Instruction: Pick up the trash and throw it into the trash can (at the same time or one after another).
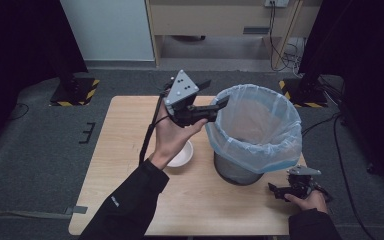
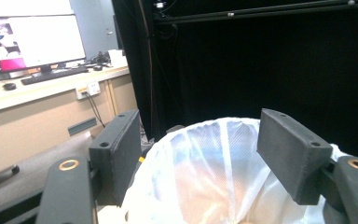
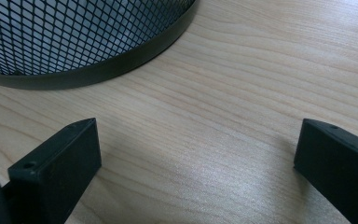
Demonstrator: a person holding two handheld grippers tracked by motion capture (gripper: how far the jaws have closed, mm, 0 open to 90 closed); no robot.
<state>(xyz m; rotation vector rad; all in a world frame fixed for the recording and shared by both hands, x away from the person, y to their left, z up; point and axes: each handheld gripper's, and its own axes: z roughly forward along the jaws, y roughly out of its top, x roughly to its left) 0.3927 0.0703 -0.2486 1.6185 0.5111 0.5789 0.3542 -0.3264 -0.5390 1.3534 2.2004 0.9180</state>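
**Left gripper over the bin's rim, jaws apart and empty**

We worked at a wooden table point(image 1: 125, 200) with a black mesh wastebasket point(image 1: 232, 172) standing right of its middle, lined with a pale blue bag point(image 1: 260, 125) whose top folded out over the rim. The relation that mattered was this: the bin's open mouth lay just ahead of and below our left gripper point(image 1: 220, 106), so anything let go there would have dropped into the liner. Our left hand point(image 1: 172, 135) held that gripper raised and roughly level, pointing right at the bin's near-left rim. In the left gripper view its jaws stood wide apart with nothing between them, the liner point(image 2: 214, 177) showing through the gap.

A white bowl point(image 1: 182, 155) sat on the table below that hand, left of the bin.

Our right gripper point(image 1: 280, 191) rested low at the table's right front edge, jaws spread and empty, near the mesh base point(image 3: 74, 42).
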